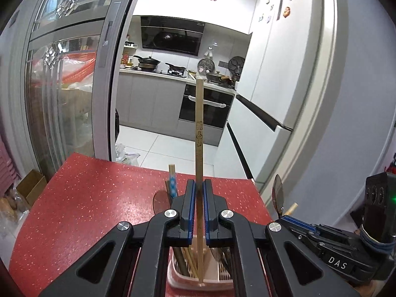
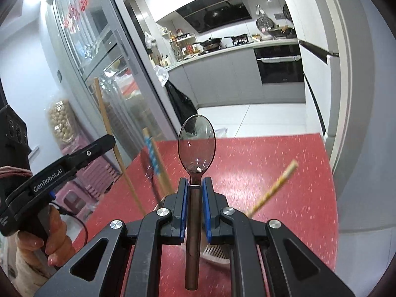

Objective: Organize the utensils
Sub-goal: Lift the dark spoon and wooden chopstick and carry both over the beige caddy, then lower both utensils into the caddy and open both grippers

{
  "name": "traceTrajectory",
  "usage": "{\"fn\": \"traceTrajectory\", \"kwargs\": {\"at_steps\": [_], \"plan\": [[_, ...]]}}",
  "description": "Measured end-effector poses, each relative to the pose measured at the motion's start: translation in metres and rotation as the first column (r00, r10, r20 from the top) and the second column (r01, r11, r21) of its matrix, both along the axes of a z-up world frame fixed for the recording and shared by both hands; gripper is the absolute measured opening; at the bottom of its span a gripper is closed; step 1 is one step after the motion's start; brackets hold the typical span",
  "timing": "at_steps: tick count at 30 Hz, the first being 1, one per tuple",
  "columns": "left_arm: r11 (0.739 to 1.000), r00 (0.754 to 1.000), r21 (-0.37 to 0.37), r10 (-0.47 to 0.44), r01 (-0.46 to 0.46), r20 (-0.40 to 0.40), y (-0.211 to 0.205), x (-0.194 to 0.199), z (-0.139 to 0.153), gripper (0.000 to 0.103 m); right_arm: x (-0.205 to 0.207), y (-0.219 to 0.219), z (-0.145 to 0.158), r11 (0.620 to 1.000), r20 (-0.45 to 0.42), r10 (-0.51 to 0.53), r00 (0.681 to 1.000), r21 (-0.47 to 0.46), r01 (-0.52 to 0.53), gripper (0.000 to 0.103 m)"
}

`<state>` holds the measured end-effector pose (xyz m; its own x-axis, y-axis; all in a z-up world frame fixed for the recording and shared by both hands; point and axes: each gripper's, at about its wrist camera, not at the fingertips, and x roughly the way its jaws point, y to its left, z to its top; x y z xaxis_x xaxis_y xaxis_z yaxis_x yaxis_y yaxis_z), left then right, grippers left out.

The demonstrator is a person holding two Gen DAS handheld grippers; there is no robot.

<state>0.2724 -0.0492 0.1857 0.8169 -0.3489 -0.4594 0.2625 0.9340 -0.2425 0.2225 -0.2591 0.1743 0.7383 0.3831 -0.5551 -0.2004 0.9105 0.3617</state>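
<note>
My left gripper (image 1: 198, 185) is shut on a wooden chopstick (image 1: 199, 128) that stands upright between its blue pads, its lower end inside a pink utensil holder (image 1: 173, 277) below the jaws. The holder contains more chopsticks and dark utensils. A blue-patterned chopstick (image 1: 172, 185) rises just left of the gripper. My right gripper (image 2: 196, 185) is shut on the handle of a clear brownish plastic spoon (image 2: 196, 143), bowl upward. In the right wrist view the left gripper (image 2: 109, 139) with its chopstick (image 2: 109, 133) shows at the left, held by a hand (image 2: 53, 235).
Everything sits over a red speckled table (image 1: 86, 198) whose far edge faces a kitchen doorway. A yellow-patterned chopstick (image 2: 274, 188) juts out right of the spoon. A glass sliding door (image 1: 61, 86) stands at the left, a white fridge (image 1: 284, 74) at the right.
</note>
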Motion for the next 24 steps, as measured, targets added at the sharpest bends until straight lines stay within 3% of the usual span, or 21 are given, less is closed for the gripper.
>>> {"fn": "traceTrajectory", "kwargs": {"at_steps": [13,24], "plan": [[0.997,0.997,0.007,0.072,-0.072,0.020,-0.017,0.029,-0.036,0.032,0.028,0.012,-0.034,0.991,0.156,-0.086,0.984,-0.085,0.100,0.012],[0.994,0.996,0.086,0.069,-0.074,0.053,-0.032,0.010,-0.065,0.032,0.010,0.024,-0.063,0.975,0.222,-0.068,0.973,-0.191,0.111,0.012]]}}
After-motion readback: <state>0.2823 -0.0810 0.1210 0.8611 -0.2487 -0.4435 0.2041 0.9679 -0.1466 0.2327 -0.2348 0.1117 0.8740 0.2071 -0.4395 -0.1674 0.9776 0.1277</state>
